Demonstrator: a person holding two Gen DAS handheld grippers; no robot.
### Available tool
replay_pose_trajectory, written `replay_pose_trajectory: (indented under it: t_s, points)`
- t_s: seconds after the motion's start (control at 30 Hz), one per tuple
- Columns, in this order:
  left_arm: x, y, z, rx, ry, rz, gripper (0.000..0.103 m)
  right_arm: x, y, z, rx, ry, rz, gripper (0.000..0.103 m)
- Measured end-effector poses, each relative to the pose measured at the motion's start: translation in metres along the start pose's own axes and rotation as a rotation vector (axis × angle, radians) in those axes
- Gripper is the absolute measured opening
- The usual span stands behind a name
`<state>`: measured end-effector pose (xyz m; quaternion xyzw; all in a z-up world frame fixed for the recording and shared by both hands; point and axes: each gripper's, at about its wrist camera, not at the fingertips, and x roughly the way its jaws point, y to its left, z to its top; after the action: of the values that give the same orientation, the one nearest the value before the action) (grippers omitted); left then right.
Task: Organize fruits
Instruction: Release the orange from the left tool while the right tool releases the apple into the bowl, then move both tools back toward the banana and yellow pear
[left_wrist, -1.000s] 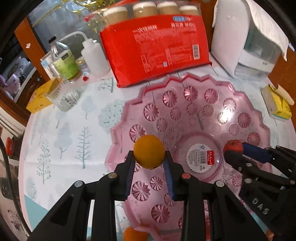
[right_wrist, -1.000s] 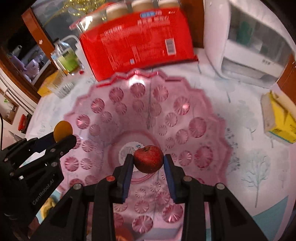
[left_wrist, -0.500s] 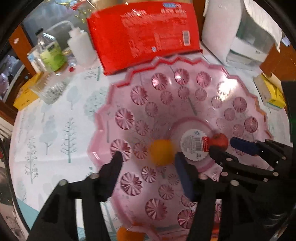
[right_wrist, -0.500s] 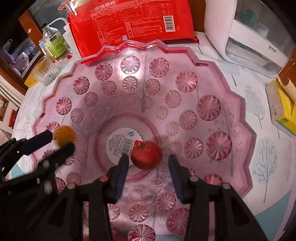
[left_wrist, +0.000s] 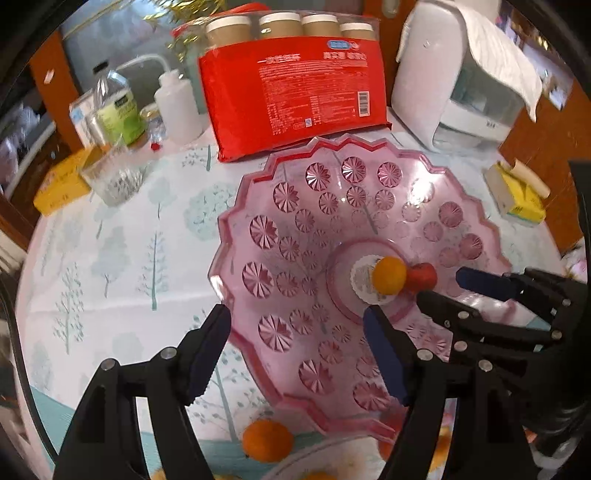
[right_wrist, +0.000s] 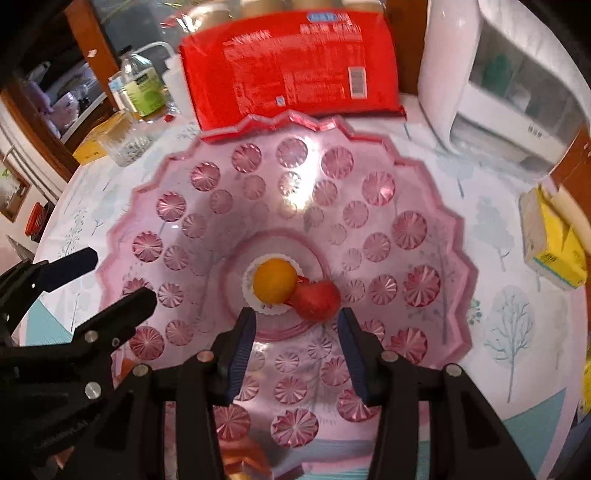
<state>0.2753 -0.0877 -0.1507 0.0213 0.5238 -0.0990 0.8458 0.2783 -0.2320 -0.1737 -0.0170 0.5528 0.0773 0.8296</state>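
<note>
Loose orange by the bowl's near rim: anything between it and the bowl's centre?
Only the bowl's raised scalloped rim lies between the orange on the cloth and the centre. The centre already holds an orange and a red apple, touching. Both tongs, left and right, are open and empty.

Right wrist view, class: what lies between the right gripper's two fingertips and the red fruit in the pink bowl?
Only bare pink bowl floor separates the open right gripper from the red fruit, shown in the right wrist view.
</note>
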Motion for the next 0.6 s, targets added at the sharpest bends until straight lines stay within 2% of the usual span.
replay_pose_trajectory:
  t_s: [0.23,0.4,0.53,0.6]
  points:
    - [-0.026,0.02,-0.005,-0.107,0.002,-0.065,0.073,-0.025,0.007,-0.008,0.006,-0.018,-0.008,0.047]
    - [-0.049,0.025,-0.007,-0.101,-0.044,-0.02,0.074,-0.042,0.008,-0.006,0.04,-0.036,0.0,0.047]
    - [-0.069,0.025,-0.01,-0.097,-0.071,-0.029,0.075,-0.061,0.017,-0.006,0.013,-0.063,-0.042,0.047]
    - [-0.081,0.022,-0.012,-0.081,-0.092,-0.016,0.075,-0.071,0.021,-0.007,0.007,-0.072,-0.036,0.047]
